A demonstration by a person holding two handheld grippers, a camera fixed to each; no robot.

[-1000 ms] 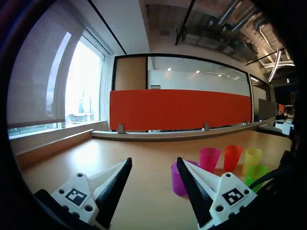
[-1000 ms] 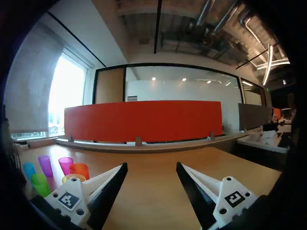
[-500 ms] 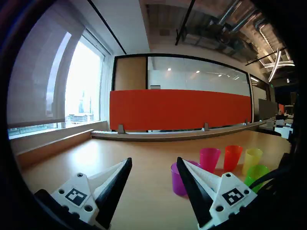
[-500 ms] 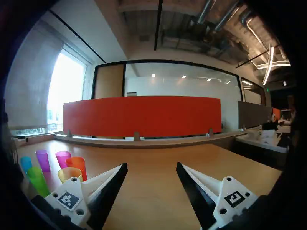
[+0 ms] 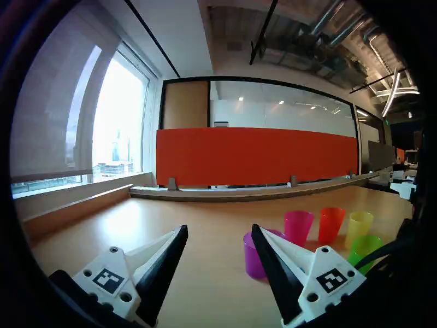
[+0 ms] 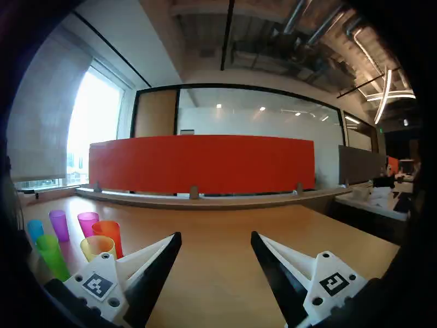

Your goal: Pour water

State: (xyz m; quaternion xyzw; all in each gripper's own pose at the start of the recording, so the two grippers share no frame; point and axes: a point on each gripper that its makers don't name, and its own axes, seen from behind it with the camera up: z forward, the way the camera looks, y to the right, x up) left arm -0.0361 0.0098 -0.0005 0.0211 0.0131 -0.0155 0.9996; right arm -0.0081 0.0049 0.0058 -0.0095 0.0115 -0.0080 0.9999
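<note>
Showing both grippers held low over a wooden table (image 5: 218, 213), each with its two fingers spread wide and nothing between them.

Left gripper view: the left gripper (image 5: 218, 228) is released, and bare tabletop lies in the gap between its black-edged fingers. A purple cup (image 5: 251, 260) stands upright just behind the view's right-hand finger, which covers part of its side; whether finger and cup touch cannot be told. Beyond it, a pink cup (image 5: 298, 227), an orange cup (image 5: 331, 224) and a yellow cup (image 5: 360, 225) stand upright in a row, close together. A green cup (image 5: 365, 245) sits nearer the camera at the view's right edge.

Right gripper view: the right gripper (image 6: 216, 236) is likewise unclenched over bare wood. The cups cluster at the view's lower left, well apart from the gap between the fingers. A blue cup (image 6: 35, 229) stands farthest left, then the purple, pink and orange cups. The green and yellow cups stand nearest, the yellow one just behind the white base of the left-hand finger. Whether any cup holds water cannot be told.

Background: an orange partition (image 5: 257, 156) runs along the table's far edge. A bright window (image 5: 117, 128) stands at the left, with a glass wall behind the partition and exposed pipes overhead.
</note>
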